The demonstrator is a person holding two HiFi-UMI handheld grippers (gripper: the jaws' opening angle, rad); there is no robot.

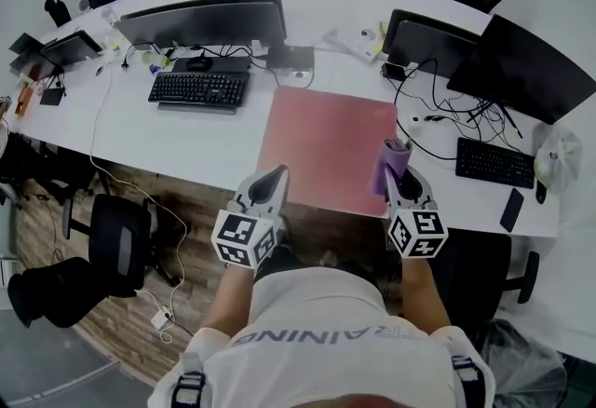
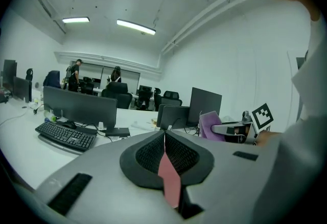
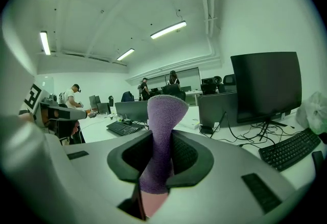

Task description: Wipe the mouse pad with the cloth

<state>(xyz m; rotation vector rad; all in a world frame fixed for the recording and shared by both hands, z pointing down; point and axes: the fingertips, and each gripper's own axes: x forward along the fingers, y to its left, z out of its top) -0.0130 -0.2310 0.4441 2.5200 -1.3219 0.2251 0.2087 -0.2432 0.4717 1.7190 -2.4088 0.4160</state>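
One cloth (image 3: 164,115) (purple) in right tongs (image 1: 401,177); left tongs (image 2: 164,136) closed, empty.

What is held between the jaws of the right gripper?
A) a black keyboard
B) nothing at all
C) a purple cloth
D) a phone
C: the right gripper view shows the right gripper with its jaws closed on the cloth, which sticks up purple between them, above the near edge of the pink mouse pad.
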